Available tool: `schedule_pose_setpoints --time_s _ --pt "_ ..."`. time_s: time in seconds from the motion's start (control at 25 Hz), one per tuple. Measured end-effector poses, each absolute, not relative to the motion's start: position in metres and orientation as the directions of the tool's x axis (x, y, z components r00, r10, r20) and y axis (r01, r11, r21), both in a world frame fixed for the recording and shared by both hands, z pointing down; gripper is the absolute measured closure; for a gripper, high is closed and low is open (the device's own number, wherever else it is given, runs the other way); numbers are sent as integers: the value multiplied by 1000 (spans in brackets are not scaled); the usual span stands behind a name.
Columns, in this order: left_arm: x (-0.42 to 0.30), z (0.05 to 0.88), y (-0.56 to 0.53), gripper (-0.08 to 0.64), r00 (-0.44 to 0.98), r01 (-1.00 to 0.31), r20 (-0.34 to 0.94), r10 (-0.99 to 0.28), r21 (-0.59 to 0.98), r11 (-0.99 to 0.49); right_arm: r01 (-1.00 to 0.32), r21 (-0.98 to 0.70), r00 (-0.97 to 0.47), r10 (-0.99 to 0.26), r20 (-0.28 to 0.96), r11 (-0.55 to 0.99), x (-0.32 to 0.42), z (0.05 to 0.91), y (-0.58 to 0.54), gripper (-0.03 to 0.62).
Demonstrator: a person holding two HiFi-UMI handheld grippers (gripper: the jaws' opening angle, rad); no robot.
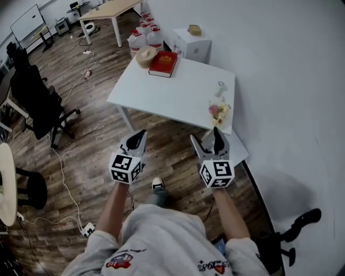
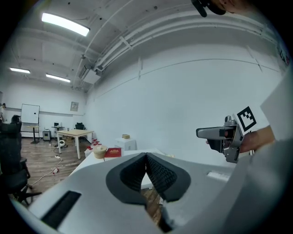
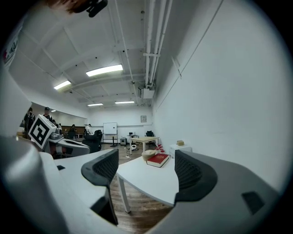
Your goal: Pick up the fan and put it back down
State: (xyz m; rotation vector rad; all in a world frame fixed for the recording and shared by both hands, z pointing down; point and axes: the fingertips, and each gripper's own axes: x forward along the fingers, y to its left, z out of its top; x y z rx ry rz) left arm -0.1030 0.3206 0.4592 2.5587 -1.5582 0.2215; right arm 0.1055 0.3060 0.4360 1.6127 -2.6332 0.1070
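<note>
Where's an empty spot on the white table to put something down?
The table is bare across its middle and left side, from the red book down to the near edge. It is crowded at the far corner, where the book lies beside a round tan thing, and by the flowers at the right edge.

smooth matt white table (image 1: 183, 94), wood-plank floor (image 1: 91, 135), textured pads (image 3: 192, 176) on the right gripper (image 3: 146, 162).

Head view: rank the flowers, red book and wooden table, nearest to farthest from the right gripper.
1. Flowers, at the white table's near right edge, just ahead of the right gripper.
2. Red book, at that table's far edge.
3. Wooden table, across the room, upper left.
</note>
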Motion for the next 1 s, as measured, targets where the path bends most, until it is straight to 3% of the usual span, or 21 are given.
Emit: schedule_pose_setpoints --time_s 0.52,1.0 --pt "-168 450 148 555 514 -856 190 -836 51 -515 -921 6 -387 -916 108 390 58 433 150 222" --pt "-148 482 31 555 566 -822 231 -791 94 -561 -951 -33 -308 -941 136 307 84 451 38 235"
